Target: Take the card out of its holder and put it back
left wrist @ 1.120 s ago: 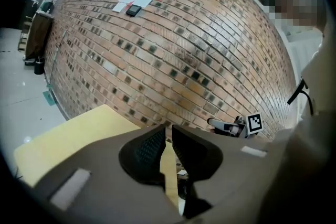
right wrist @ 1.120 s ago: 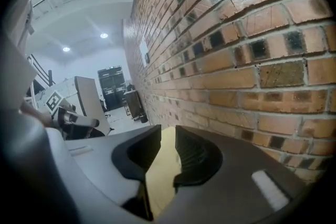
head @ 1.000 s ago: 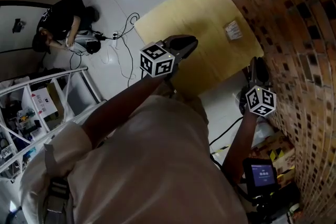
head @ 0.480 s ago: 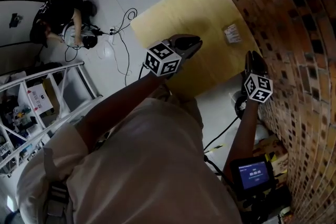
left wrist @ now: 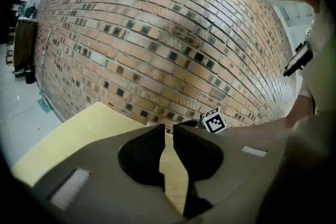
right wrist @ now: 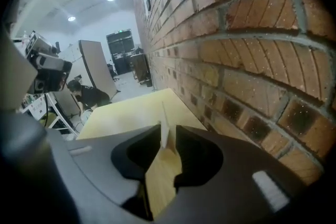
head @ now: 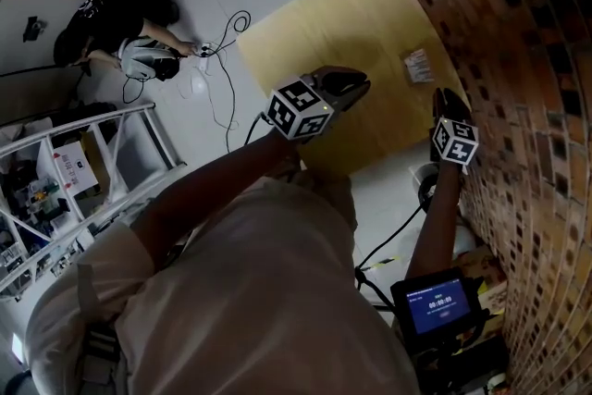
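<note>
The card in its clear holder stands on the yellow wooden table, close to the brick wall; in the right gripper view it shows edge-on as a thin pale upright sheet just beyond the jaw tips. My right gripper hovers at the table's near right corner, short of the holder. Its jaws are opening and nothing is pressed between them. My left gripper hangs over the table's near edge, jaws a narrow slit apart with only tabletop showing through.
A brick wall runs along the table's right side. A person crouches on the tiled floor at left among cables. A metal rack stands at lower left. A small lit screen sits by my right forearm.
Both grippers have moved forward toward the table. The right one has risen from beside the table edge to its near right corner, closer to the holder.
</note>
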Tool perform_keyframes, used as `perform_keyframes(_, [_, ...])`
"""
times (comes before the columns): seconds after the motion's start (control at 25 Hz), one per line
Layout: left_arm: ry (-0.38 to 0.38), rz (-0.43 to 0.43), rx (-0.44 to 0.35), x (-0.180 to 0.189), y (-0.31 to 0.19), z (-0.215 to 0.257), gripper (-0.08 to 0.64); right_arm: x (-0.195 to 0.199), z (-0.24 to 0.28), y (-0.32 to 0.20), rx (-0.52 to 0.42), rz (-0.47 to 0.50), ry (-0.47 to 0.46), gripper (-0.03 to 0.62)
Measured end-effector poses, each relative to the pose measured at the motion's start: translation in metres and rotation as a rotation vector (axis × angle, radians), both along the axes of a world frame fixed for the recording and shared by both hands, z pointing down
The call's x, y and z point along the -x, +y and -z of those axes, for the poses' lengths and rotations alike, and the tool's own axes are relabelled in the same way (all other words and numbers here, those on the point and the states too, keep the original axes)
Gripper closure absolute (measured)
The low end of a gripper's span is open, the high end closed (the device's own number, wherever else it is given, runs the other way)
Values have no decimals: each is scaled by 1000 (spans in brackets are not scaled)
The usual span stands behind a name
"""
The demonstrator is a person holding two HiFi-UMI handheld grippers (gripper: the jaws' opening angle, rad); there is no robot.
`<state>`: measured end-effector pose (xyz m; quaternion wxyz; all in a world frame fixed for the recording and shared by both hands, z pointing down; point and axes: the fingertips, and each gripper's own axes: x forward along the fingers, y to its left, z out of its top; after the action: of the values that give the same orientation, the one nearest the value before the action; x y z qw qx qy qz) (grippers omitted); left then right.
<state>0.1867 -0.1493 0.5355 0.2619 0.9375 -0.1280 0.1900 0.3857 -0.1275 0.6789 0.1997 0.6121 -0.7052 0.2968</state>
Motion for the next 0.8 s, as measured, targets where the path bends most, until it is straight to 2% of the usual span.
perform_keyframes(0.28, [-12,-1,14,7,-2,-6,509,7,-27,-15,37,38,3,479])
perform_keyframes(0.8, [-11,-2,24,16,-3,-10,506,9,-51,-34,69,50,14,484])
